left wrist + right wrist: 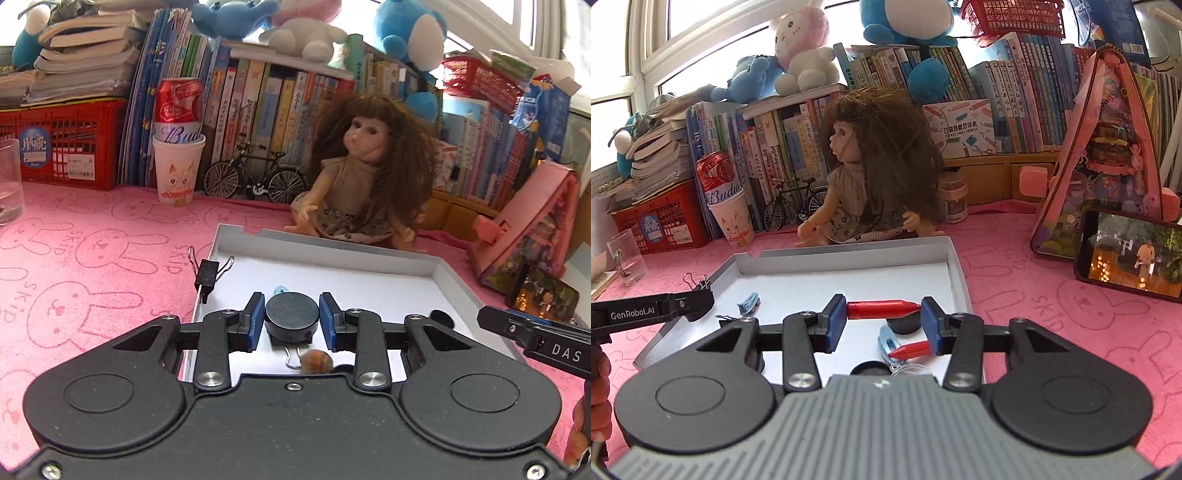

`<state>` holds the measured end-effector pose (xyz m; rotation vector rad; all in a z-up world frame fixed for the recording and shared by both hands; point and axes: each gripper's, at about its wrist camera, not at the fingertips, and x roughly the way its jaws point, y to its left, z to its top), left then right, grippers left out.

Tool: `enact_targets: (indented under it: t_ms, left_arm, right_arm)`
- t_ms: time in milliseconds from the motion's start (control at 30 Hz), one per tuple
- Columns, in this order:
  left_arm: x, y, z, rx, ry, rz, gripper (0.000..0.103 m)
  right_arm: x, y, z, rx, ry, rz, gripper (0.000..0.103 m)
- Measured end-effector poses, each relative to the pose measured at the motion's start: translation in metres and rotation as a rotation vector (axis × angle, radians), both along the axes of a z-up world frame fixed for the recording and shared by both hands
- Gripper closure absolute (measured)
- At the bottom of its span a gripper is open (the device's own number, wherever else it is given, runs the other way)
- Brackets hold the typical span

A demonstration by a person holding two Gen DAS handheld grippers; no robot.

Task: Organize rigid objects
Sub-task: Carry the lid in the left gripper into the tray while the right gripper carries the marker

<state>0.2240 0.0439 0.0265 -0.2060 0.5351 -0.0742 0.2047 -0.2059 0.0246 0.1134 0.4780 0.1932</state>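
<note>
The black round puck (291, 314) sits pinched between the blue pads of the left claw (291, 319), held over the white floor of the shallow tray (369, 254). Just beneath it lie a wire clip handle and a small brown shell (316, 360).

The right claw (883, 320) closes on a red crayon (882, 309) lying crosswise, one pad at each end, above the tray's right half. Below it are a second red crayon (910, 349), a blue clip (886, 341) and two more black pucks (904, 325).

Another blue clip (749, 301) rests toward the tray's left side, and a black binder clip (207, 275) grips the left wall. The tray's far half is bare white, bounded by a low rim.

Beyond the far rim a doll (364, 166) sits touching it. The pink rabbit-print counter (92, 258) stretches open to the left, with a paper cup (178, 170) holding a red can (179, 110) near the book row. A phone (1130, 256) leans to the right.
</note>
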Motion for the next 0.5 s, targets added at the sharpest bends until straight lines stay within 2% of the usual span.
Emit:
enact_targets:
  t_ms: [233,500]
  left_arm:
    - [0.039,-0.011,-0.005,0.06,0.011,0.001,0.073]
    - [0.056,-0.018,-0.025,0.089,0.067,0.012,0.073]
  right_arm:
    - [0.037,0.005,-0.005,0.016,0.015,-0.005,0.054]
    - [0.057,0.014,-0.019,0.013,0.062,-0.028,0.054]
